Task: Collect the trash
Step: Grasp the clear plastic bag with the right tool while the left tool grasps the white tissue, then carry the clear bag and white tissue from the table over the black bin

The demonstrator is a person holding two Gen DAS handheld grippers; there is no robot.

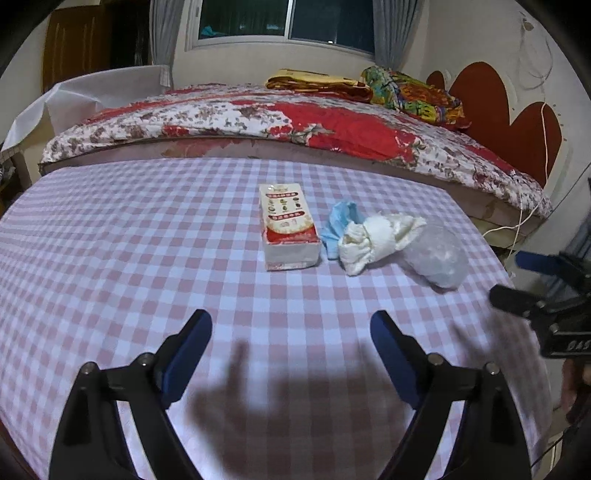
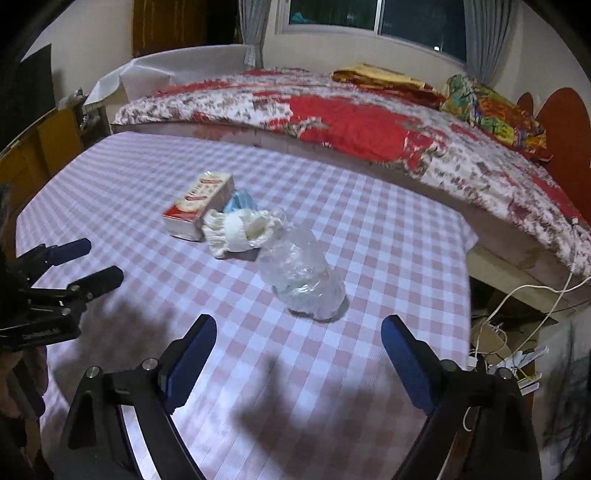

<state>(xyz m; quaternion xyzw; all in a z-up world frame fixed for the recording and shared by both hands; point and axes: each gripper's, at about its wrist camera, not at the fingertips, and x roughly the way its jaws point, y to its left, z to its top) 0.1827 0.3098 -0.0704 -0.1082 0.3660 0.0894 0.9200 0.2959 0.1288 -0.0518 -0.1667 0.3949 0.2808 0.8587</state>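
Tablecloth (image 1: 147, 240): pink-and-white check.
Carton (image 1: 288, 225): white, red bands, small printed pictures on top face.
Crumpled mask (image 1: 338, 221): light blue.
Wadded tissue (image 1: 376, 236): off-white.
Plastic bag (image 1: 436, 254): clear, colourless.
Bedspread (image 1: 258, 114): white ground, brown floral print, large red patches.
Folded blanket (image 1: 317, 83): yellow, red edge.
Pillow (image 1: 413, 92): multicolour print, green, yellow, orange.
Headboard (image 1: 517, 122): dark red.
Curtains (image 1: 162, 33): grey.
Left gripper (image 1: 291, 325) and right gripper (image 2: 299, 328): black frame, blue pads.

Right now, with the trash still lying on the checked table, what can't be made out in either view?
- Clear plastic bag: contents unreadable through crumpled film, both views.
- Blue item: mostly hidden behind white wad; identity unclear.
- Red-and-white box: print too small, blurred in right view.
- Any bin: none in view.
- Floor clutter: blurred at table edge.
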